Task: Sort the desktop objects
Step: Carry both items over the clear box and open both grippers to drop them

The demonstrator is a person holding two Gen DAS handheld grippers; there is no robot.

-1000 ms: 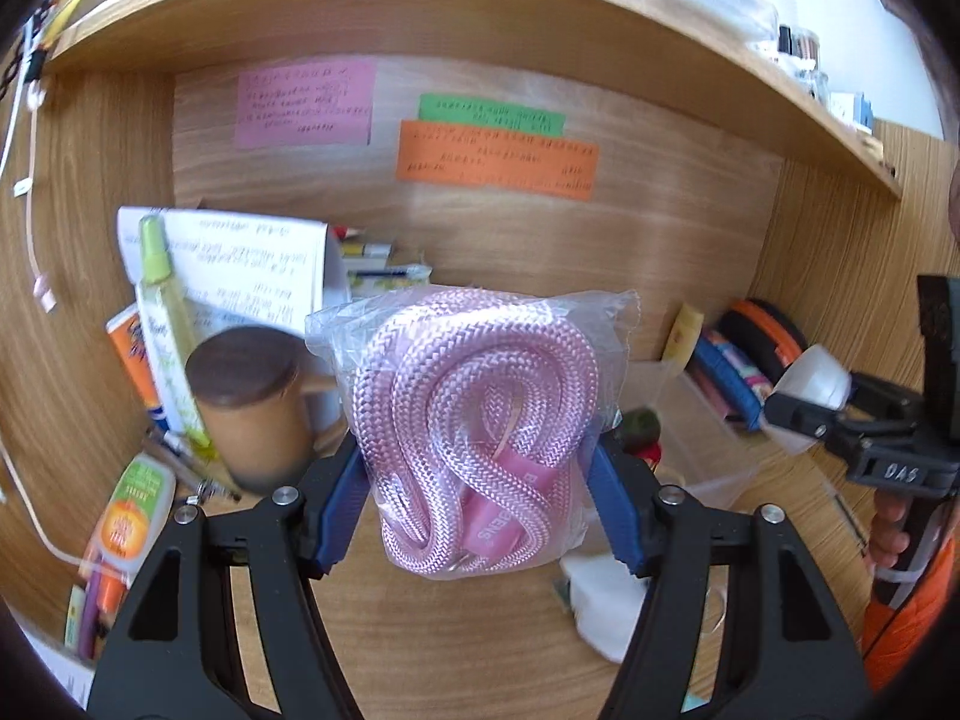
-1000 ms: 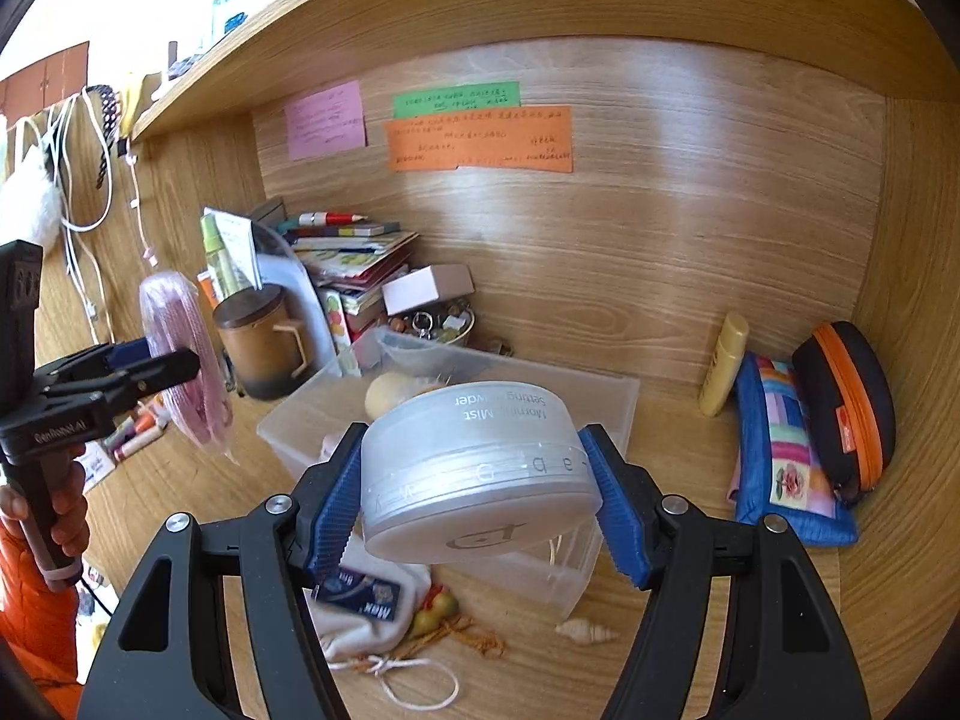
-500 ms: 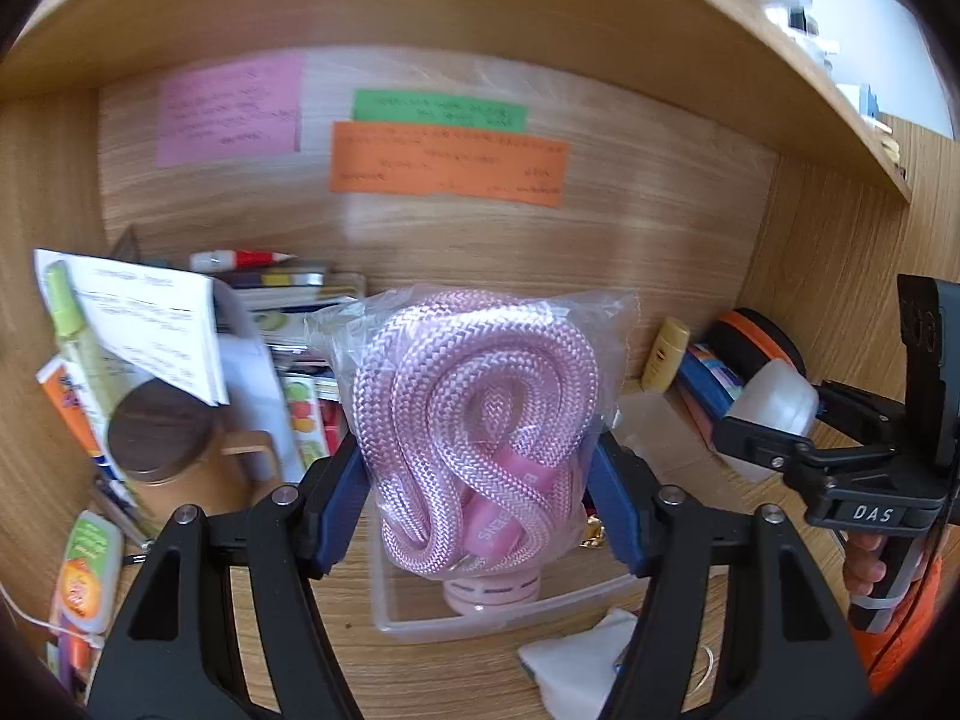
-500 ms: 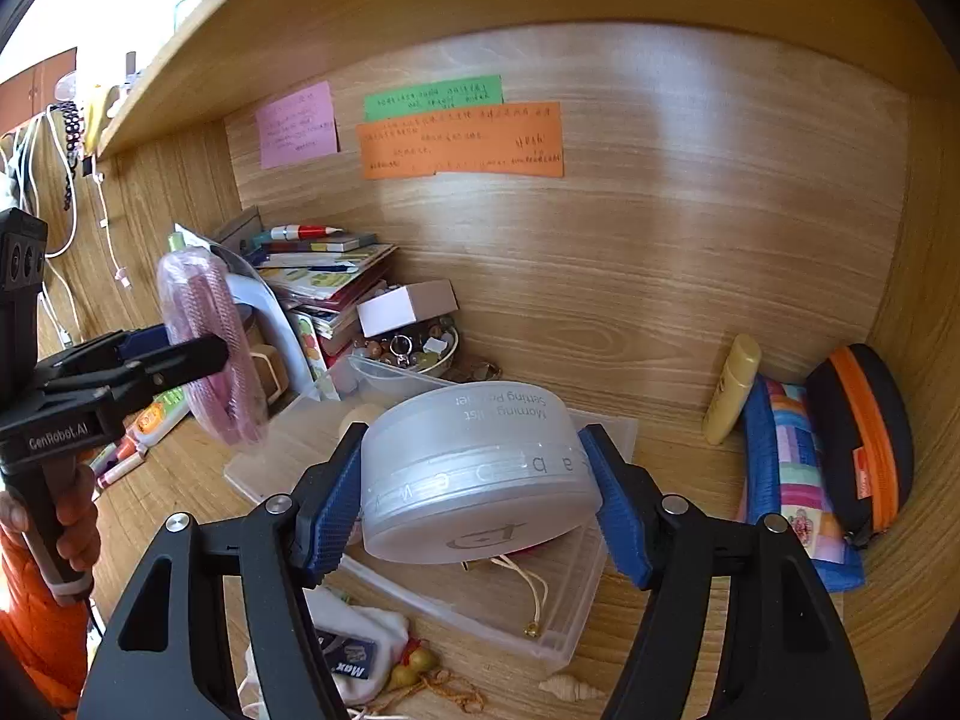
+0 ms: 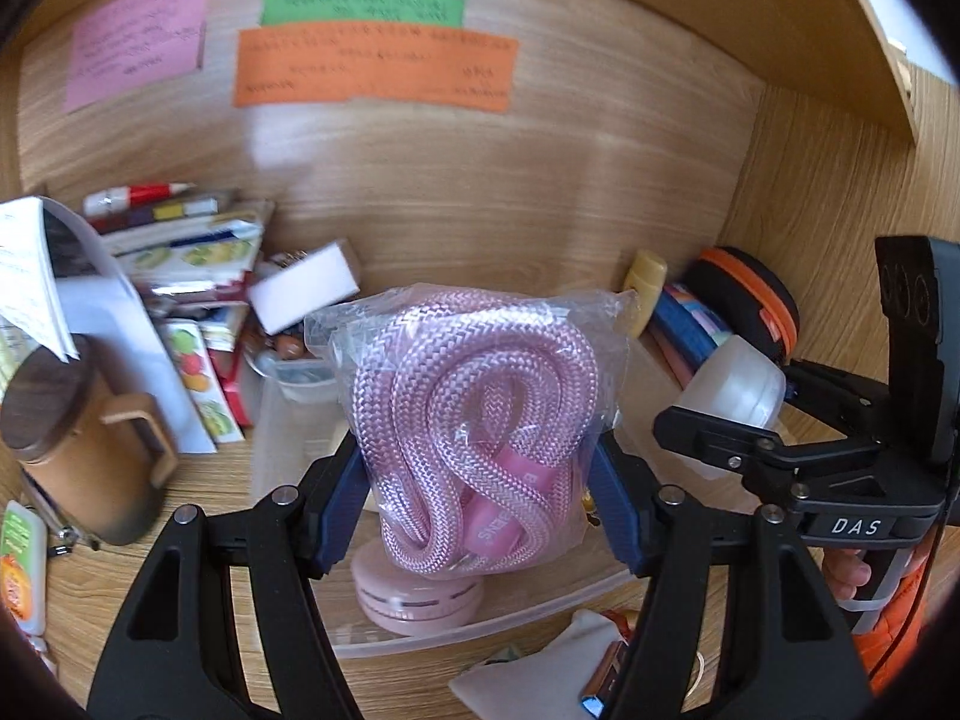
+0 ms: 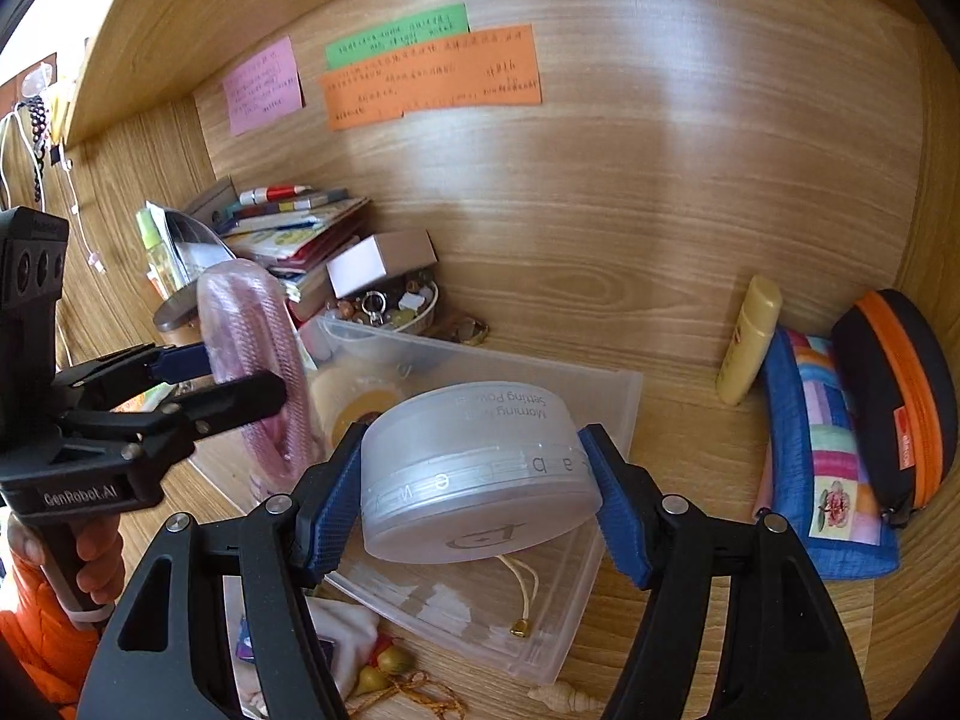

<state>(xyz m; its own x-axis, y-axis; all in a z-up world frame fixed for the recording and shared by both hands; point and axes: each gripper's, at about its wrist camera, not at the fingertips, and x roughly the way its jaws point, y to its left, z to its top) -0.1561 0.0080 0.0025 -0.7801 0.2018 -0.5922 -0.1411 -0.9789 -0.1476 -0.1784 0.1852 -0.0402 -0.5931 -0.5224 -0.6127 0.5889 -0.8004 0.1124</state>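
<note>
My left gripper [image 5: 480, 480] is shut on a clear bag of coiled pink rope [image 5: 480, 438], held above a clear plastic bin [image 5: 480, 630] that holds a pink round case [image 5: 414, 600]. From the right wrist view the same rope bag [image 6: 252, 360] hangs over the bin's left end. My right gripper [image 6: 474, 492] is shut on a frosted round powder jar [image 6: 474, 468], held above the clear plastic bin [image 6: 576, 600]. That jar [image 5: 732, 390] shows at the right in the left wrist view.
A brown lidded mug [image 5: 78, 444], stacked books [image 5: 186, 252] and a white box [image 5: 306, 288] crowd the left back. A yellow tube [image 6: 750, 342], blue patchwork pouch [image 6: 822, 456] and black-orange case [image 6: 894, 402] line the right wall. A white cloth pouch [image 5: 540, 678] lies before the bin.
Both grippers have moved forward and down toward the clear bin with their loads still held. The left one has shifted right, so the mug slid to the left edge of its view.
</note>
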